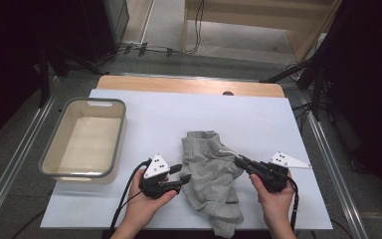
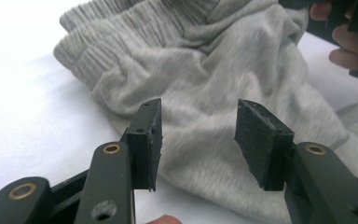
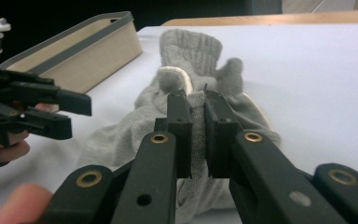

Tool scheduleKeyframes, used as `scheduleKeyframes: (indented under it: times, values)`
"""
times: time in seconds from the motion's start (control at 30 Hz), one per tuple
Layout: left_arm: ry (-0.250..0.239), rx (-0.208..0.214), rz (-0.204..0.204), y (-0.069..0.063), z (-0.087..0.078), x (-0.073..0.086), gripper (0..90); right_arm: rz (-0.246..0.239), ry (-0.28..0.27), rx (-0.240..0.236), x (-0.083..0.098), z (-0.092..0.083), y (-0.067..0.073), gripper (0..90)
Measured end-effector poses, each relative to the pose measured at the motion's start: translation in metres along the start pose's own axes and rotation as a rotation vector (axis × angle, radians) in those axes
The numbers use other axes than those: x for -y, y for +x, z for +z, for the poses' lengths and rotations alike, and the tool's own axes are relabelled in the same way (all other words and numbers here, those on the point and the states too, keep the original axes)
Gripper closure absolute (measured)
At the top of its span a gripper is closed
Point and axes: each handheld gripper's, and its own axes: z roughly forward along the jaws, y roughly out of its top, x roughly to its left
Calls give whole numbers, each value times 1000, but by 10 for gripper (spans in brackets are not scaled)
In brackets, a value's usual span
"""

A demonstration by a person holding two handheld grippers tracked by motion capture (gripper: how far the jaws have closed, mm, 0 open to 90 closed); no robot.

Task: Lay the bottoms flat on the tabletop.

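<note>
A soft grey knit garment (image 1: 210, 174) with ribbed cuffs lies crumpled on the white table sheet (image 1: 258, 114). The right gripper (image 1: 239, 162) pinches a fold of it tight; the left gripper (image 1: 183, 173) stands part open beside it, holding nothing. The beige plastic tub (image 1: 49, 149), rounded and grey-rimmed, sits empty.

Even overhead light falls on the white bench (image 1: 258, 114), while the surroundings stay dark. The left gripper view is overexposed at upper left. Nearby black tongs look soft; shadows are faint.
</note>
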Motion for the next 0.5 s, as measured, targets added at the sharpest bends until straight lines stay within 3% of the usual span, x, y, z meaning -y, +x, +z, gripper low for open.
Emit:
scheduleKeyframes:
  times: [0.17,0.27,0.37,0.5]
  values:
    - [-65,48,-32,2,-12,-9,452,-106,17,-57,-1,14,42,802]
    - [-98,52,-61,2,-18,-14,416,-160,75,-99,9,33,69,801]
    - [-70,29,-77,5,-15,-12,377,-201,128,-124,23,51,90,801]
    - [36,-12,-145,14,-3,-2,339,-247,178,-144,35,64,107,799]
